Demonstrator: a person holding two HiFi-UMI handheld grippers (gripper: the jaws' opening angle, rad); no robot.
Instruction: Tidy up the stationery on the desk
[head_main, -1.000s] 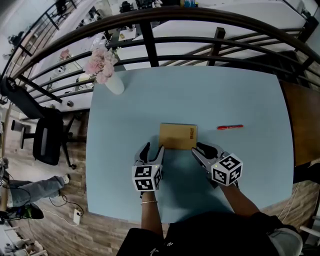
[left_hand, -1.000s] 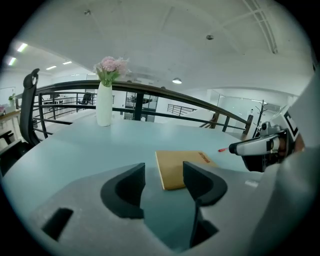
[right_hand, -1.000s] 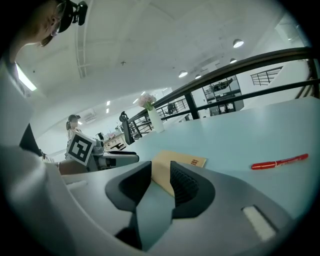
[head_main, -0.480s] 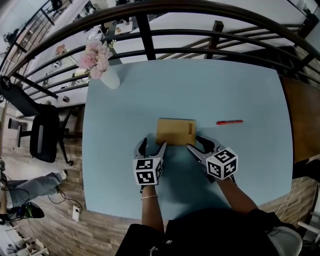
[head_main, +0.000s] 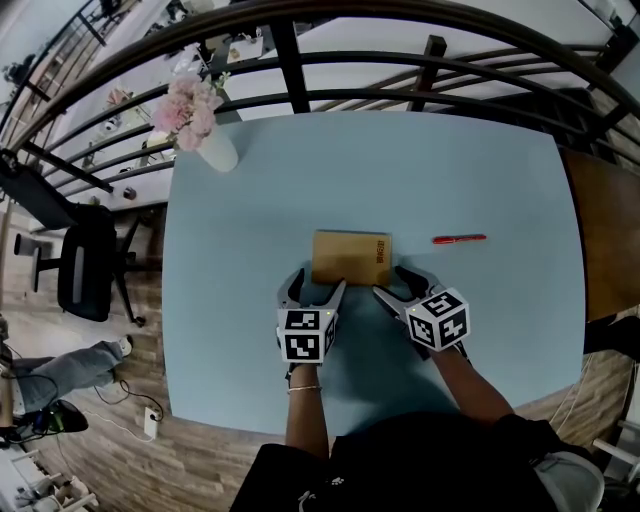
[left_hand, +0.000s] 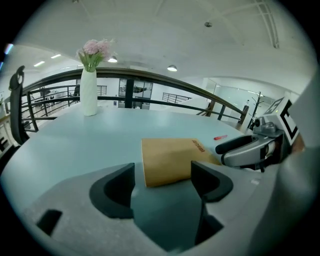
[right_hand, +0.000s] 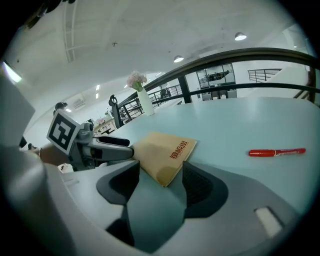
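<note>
I am holding my left hand-held gripper (head_main: 316, 290) and right hand-held gripper (head_main: 392, 283) at the near corners of the brown notebook (head_main: 351, 258). Both jaw pairs have just been opening wide and are gripping nothing. The notebook and the red pen (head_main: 459, 239) are lying unmoved on the tabletop (head_main: 250, 200).

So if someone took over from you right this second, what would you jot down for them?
Left claw: open, jaws just been opening, at the near left corner of the brown notebook, not gripping.
Right claw: open, jaws just been opening, the near right corner between them, not pinched.
Red pen: lies apart, right of the notebook, on the desk.
Done: nothing put away yet. Left: notebook and pen.
</note>
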